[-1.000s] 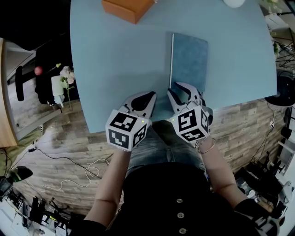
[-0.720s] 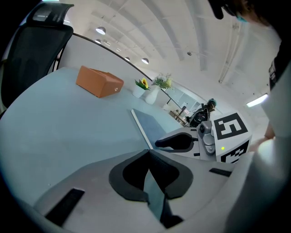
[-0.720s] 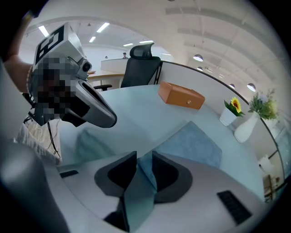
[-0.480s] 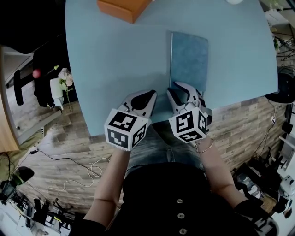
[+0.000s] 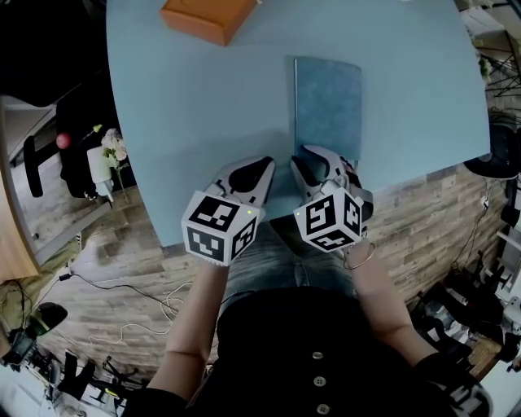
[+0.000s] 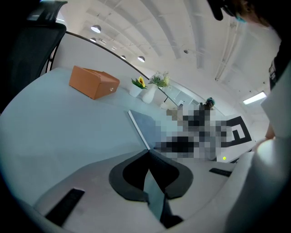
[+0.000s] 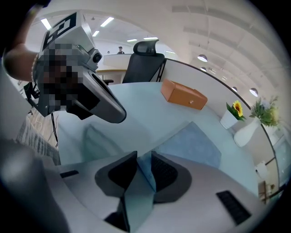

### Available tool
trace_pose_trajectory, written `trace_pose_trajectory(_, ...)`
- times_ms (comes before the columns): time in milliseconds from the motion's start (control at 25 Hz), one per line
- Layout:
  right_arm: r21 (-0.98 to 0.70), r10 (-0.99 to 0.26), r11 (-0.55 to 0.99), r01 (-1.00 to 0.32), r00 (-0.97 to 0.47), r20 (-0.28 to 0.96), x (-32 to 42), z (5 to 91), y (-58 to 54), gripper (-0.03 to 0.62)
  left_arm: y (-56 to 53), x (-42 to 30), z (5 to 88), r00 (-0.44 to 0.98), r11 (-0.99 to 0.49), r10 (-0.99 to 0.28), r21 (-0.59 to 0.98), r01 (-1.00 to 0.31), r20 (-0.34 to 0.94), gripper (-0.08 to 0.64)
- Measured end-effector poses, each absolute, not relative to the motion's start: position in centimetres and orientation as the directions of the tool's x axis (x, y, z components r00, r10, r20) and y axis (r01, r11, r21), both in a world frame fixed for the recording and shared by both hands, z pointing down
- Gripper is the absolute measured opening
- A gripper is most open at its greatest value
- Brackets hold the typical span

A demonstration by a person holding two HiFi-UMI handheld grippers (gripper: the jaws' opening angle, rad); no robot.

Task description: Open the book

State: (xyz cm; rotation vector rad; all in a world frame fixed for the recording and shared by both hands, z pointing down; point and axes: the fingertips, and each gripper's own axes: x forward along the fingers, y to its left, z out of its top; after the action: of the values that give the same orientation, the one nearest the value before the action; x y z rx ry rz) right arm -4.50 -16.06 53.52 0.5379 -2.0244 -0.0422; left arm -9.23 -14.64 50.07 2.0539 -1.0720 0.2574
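Nearest, the right gripper (image 5: 313,163) pinches the near left corner of the book (image 5: 328,102) in its jaws, likely to lift the cover. The left gripper (image 5: 254,173) sits just left of that corner, jaws clenched on nothing. Beyond, the book lies closed on the desk (image 5: 203,122).

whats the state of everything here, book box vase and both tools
book: closed, lying flat
orange box: closed
white vase: upright
left tool: jaws together, nothing between them
right tool: jaws pinched on the book's near corner
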Motion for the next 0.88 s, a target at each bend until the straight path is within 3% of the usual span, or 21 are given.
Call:
trace_pose_trajectory(320, 0.222, -0.377, 0.897, -0.381, -0.399, 0.836, -4.6, 53.4, -15.9, 0.082, -14.7, -9.0, 49.8, 0.642, -0.358, -0.586, 0.552, -0.753, 0.495, 0.012)
trace_pose_trajectory(560, 0.182, -0.364, 0.890, -0.417, -0.413, 0.835, -4.7, 53.0, -15.8, 0.032, -15.1, -8.9, 49.5, 0.656, -0.388, -0.571, 0.542, -0.745, 0.493, 0.012)
trace_pose_trajectory(880, 0.156, -0.399, 0.857, -0.491, -0.443, 0.803, -4.7, 51.3, -16.0, 0.025, -15.6, -9.1, 48.8, 0.674, -0.428, -0.553, 0.527, -0.734, 0.489, 0.012)
